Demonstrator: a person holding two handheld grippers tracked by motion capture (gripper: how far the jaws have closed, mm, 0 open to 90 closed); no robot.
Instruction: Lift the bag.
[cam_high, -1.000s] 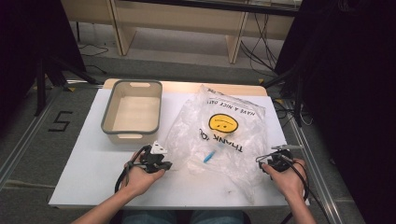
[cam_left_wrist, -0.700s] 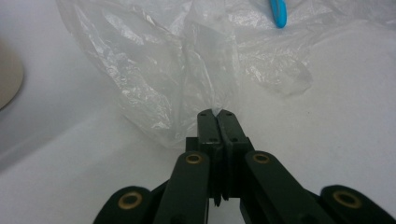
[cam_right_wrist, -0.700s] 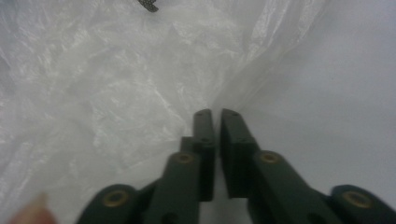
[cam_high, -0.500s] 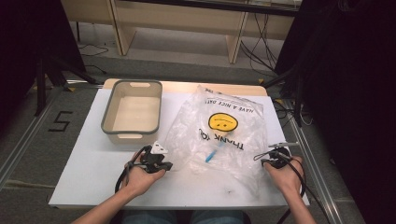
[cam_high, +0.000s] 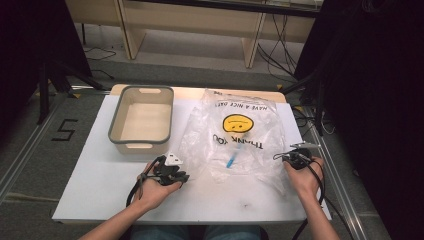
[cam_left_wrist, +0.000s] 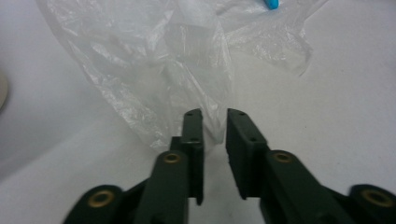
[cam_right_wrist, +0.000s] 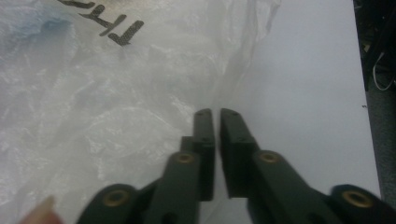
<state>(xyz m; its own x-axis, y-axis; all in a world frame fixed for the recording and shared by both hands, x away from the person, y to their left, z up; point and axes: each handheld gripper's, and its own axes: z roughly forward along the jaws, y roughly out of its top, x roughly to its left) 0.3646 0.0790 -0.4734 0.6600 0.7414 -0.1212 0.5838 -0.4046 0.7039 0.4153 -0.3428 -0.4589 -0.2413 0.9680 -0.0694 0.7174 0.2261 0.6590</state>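
At the left of the high view, a grey-rimmed bin (cam_high: 141, 120) is sitting on the white table (cam_high: 90, 175), apart from the work and not needing attention yet.

Lower left of centre, the left gripper (cam_high: 181, 176) is lying at the near left corner of the clear plastic bag (cam_high: 239, 137). In the left gripper view its jaws have just been opening and are standing a narrow gap apart (cam_left_wrist: 215, 126), with a thin fold of the bag (cam_left_wrist: 154, 70) reaching into that gap; the pads are not pinching it, so nothing is held.

The bag is lying crumpled in the middle of the table, smiley print upward, with a small blue item (cam_high: 231, 161) inside near its near edge.

At the lower right, the right gripper (cam_high: 289, 156) is sitting at the bag's near right edge. In the right gripper view its jaws have just been opening and are parted by a slit (cam_right_wrist: 217, 122), the film (cam_right_wrist: 116, 93) lying beside and under the left jaw; I cannot tell whether any layer is caught.

To do this well, I judge that each gripper should be taking only 1 layer of film, so the 2 hands can be spreading the mouth apart rather than dragging the whole bag. Pinching close to the edge and lifting slowly should be keeping the thin film from slipping or tearing.
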